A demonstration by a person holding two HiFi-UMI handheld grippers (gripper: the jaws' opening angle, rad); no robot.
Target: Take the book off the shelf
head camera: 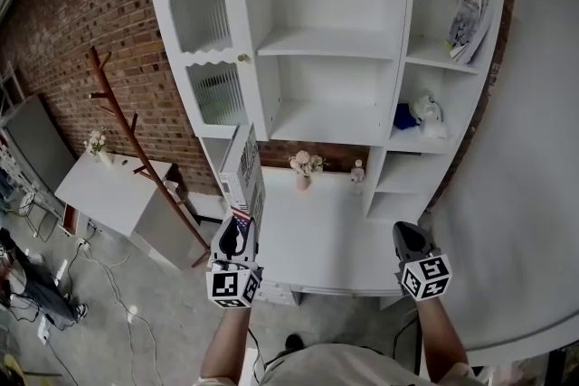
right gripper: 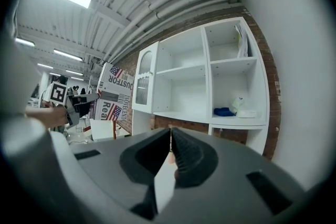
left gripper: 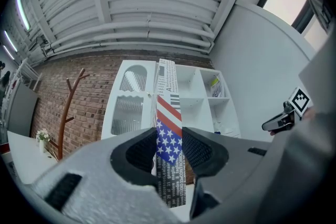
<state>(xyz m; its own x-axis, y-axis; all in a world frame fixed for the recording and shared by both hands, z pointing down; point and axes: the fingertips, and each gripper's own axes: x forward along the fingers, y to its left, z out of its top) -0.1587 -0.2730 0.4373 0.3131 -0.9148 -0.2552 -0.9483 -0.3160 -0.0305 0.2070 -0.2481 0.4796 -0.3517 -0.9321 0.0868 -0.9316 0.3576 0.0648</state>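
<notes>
A book (head camera: pixel 242 172) with a stars-and-stripes cover stands upright, clear of the white shelf unit (head camera: pixel 326 41) and above the desk top (head camera: pixel 317 235). My left gripper (head camera: pixel 237 232) is shut on its lower edge. In the left gripper view the book's spine (left gripper: pixel 169 113) rises between the two pads of the left gripper (left gripper: pixel 169 150). My right gripper (head camera: pixel 412 240) hovers over the desk's right side, shut with nothing in it. In the right gripper view the right gripper (right gripper: pixel 170 150) has its jaws meeting at the tips, and the book (right gripper: pixel 113 94) shows at the left.
Other books (head camera: pixel 469 23) lean in the top right compartment. A blue item (head camera: pixel 405 116) and a white figure lie one shelf lower. A small flower vase (head camera: pixel 305 165) stands at the desk's back. A wooden coat rack (head camera: pixel 127 131) and a white table (head camera: pixel 109 185) stand left.
</notes>
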